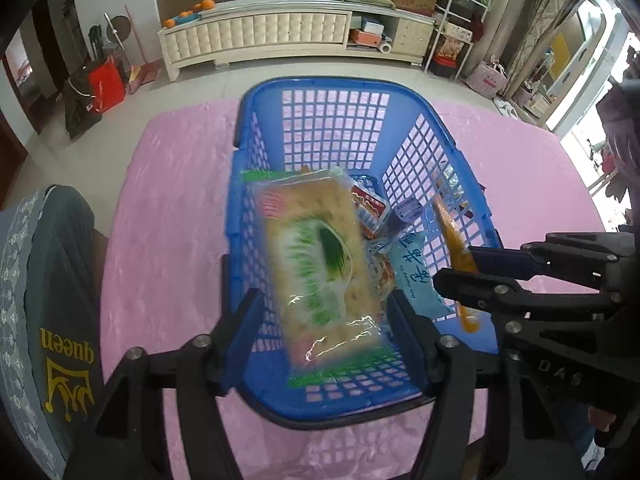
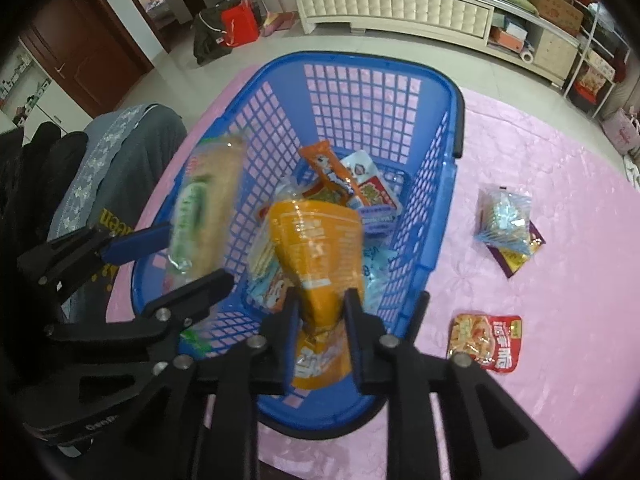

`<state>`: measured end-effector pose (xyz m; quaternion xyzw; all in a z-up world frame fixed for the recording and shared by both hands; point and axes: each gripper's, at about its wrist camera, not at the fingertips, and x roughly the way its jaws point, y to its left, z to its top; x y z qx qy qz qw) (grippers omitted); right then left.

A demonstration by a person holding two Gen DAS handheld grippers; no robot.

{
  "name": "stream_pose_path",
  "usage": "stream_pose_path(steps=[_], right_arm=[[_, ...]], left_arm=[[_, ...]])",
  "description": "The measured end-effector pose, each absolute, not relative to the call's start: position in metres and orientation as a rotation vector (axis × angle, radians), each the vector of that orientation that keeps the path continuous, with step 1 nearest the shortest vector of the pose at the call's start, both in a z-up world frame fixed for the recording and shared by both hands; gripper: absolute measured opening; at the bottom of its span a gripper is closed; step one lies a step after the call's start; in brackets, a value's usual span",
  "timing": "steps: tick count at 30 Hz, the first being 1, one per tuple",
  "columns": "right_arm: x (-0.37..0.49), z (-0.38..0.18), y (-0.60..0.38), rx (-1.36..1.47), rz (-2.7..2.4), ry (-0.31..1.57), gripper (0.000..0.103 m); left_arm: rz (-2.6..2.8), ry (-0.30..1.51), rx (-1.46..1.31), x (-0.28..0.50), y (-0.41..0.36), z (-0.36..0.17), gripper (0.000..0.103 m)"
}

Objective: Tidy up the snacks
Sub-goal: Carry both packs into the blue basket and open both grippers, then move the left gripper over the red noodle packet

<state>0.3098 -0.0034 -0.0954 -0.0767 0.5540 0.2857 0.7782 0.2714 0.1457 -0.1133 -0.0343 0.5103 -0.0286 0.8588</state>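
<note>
While both packets hang blurred over the blue basket (image 1: 320, 92), the left gripper (image 1: 320, 320) stands parted around the cracker packet (image 1: 320, 264), the right gripper (image 2: 320, 312) slightly parted around the orange pouch (image 2: 316, 248) — neither visibly pinched. Risk: either may snag the rim and spill out.
</note>
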Motion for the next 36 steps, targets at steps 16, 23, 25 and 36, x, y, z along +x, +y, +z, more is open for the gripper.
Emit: stream_pose_path(steps=[16, 23, 25, 36], right_arm=[[0.31, -0.049, -0.103, -0.062, 0.576, 1.081, 0.08], [0.312, -0.046, -0.161, -0.045, 0.541, 1.047, 0.08], [0.314, -0.047, -0.178, -0.039, 0.534, 1.043, 0.08], [0.336, -0.077, -0.25, 0.014, 0.488, 1.075, 0.08]], left_arm=[[-0.076, 0.972, -0.073, 0.249, 0.088, -0.062, 0.081], [-0.098, 0.969, -0.039, 0.256, 0.03, -0.062, 0.081], [-0.113, 0.969, -0.025, 0.258, 0.01, -0.064, 0.081], [-0.125, 1.038, -0.028, 0.284, -0.066, -0.104, 0.081]])
